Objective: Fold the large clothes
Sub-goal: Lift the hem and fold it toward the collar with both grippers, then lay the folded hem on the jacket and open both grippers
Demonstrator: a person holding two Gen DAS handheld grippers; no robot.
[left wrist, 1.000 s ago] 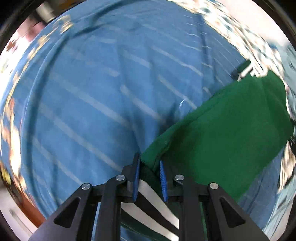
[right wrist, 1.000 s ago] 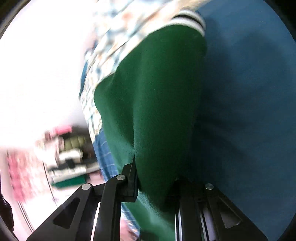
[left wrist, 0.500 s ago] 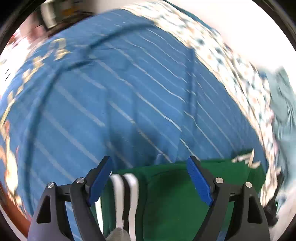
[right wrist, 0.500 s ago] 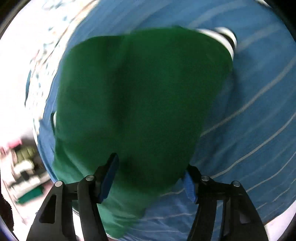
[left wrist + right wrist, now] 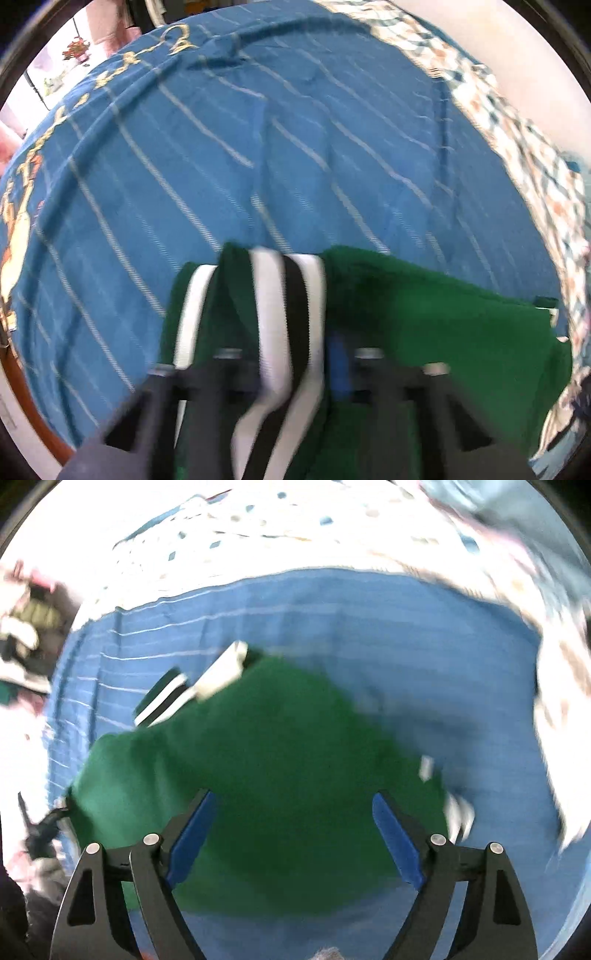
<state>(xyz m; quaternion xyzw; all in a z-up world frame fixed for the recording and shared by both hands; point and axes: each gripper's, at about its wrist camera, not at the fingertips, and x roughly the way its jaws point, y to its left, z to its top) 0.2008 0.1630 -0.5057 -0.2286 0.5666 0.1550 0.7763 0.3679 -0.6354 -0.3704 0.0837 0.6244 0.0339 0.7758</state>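
A green garment [image 5: 443, 325] with black-and-white striped ribbed trim [image 5: 284, 314] lies on a blue striped bedspread [image 5: 258, 147]. In the left wrist view my left gripper [image 5: 291, 354] is closed around the striped trim, which bunches up between the fingers; this view is blurred. In the right wrist view the green garment [image 5: 280, 760] lies spread on the bedspread [image 5: 406, 627], its striped trim [image 5: 173, 698] at the far left. My right gripper [image 5: 291, 812] is open wide above the garment's near edge and holds nothing.
A floral patterned sheet [image 5: 517, 147] borders the bedspread at the right, and it also shows at the top of the right wrist view [image 5: 295, 528]. A pile of clutter [image 5: 26, 635] sits off the bed at the left. The bed's wooden edge [image 5: 22, 398] shows at lower left.
Both grippers held the garment, then opened and dropped it on the bed. The left has closed again on the striped trim. The right stays open and has drawn back.
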